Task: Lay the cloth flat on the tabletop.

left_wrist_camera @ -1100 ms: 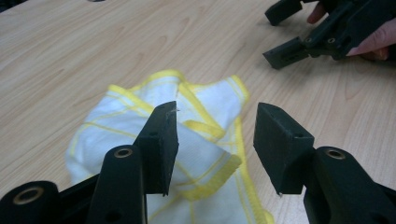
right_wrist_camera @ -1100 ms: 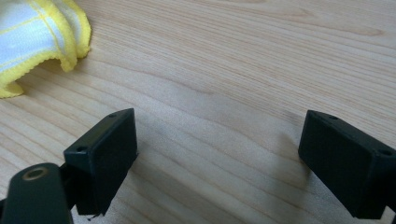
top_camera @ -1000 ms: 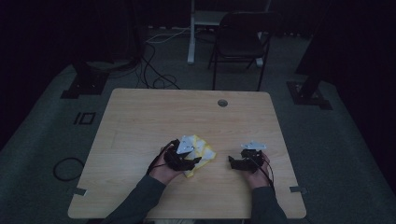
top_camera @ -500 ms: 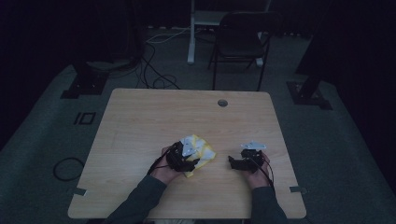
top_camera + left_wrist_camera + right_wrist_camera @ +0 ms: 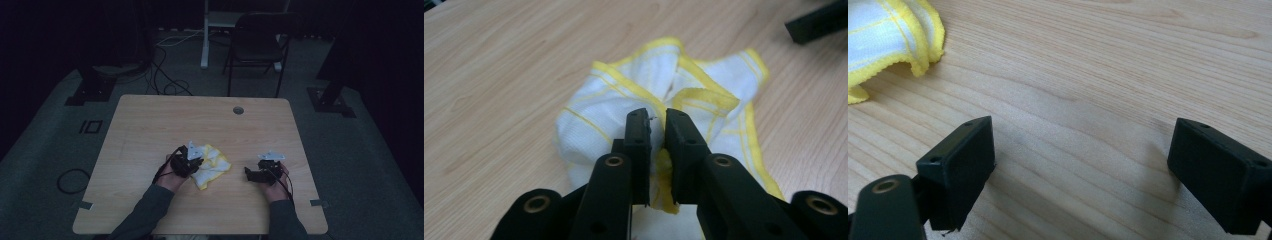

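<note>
A white cloth with yellow edging (image 5: 214,169) lies bunched on the wooden table (image 5: 200,120), right of the left hand. My left gripper (image 5: 196,163) sits on its left part. In the left gripper view the jaws (image 5: 656,117) are nearly together, with a fold of the cloth (image 5: 614,100) pinched between them. My right gripper (image 5: 248,173) rests low over bare wood to the right of the cloth, pointing at it. Its jaws (image 5: 1080,150) stand wide apart with nothing between them, and a corner of the cloth (image 5: 883,35) shows at the upper left.
A round cable hole (image 5: 238,110) is in the table's far side. Behind the table stand a dark chair (image 5: 257,45) and a white desk leg (image 5: 204,35). Cables (image 5: 165,75) and stand bases (image 5: 92,90) lie on the floor.
The left gripper and the cloth have shifted only slightly. The right gripper has stayed where it was.
</note>
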### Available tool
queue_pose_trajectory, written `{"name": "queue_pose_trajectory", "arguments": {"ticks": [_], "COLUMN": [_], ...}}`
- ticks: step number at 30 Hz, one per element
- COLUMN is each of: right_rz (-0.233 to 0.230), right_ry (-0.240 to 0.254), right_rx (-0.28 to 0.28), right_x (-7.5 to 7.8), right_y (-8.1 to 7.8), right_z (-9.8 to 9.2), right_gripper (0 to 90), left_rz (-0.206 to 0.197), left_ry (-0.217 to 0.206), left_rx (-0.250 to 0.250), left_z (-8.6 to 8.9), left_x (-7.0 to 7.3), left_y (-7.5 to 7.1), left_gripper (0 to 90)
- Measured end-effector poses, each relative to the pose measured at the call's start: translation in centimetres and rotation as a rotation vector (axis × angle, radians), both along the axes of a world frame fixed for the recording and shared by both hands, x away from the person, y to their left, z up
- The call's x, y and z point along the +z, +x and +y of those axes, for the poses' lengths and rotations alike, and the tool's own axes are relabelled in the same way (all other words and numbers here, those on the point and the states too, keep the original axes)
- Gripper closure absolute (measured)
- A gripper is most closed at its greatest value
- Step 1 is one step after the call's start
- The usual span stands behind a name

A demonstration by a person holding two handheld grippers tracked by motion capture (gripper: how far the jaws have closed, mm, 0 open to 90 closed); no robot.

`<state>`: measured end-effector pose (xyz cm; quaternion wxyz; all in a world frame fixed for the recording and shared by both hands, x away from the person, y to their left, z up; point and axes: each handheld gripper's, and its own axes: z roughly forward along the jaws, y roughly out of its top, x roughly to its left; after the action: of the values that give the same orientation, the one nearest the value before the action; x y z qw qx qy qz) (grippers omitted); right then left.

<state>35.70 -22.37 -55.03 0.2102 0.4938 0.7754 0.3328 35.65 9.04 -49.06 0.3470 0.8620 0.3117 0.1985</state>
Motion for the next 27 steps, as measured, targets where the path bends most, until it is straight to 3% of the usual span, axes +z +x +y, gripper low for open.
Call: {"name": "queue_pose_trajectory", "arguments": {"ticks": [6,19,27], "right_rz": [0.000,0.000,0.000], "right_ry": [0.000,0.000,0.000], "right_rx": [0.000,0.000,0.000], "right_x": [0.0,0.0,0.0], "right_y": [0.0,0.0,0.0], "right_z": [0.0,0.0,0.0], "right_gripper": [11.4,11.4,11.4], "left_rz": [-0.001,-0.007,0.003], "left_ry": [-0.051,-0.112,-0.117], "left_rx": [0.044,0.148,0.204], "left_z": [1.3,4.5,6.5], "left_x": [1.0,2.1,2.1], "left_y": [0.5,1.6,2.4], "left_gripper": [83.0,83.2,83.2]}}
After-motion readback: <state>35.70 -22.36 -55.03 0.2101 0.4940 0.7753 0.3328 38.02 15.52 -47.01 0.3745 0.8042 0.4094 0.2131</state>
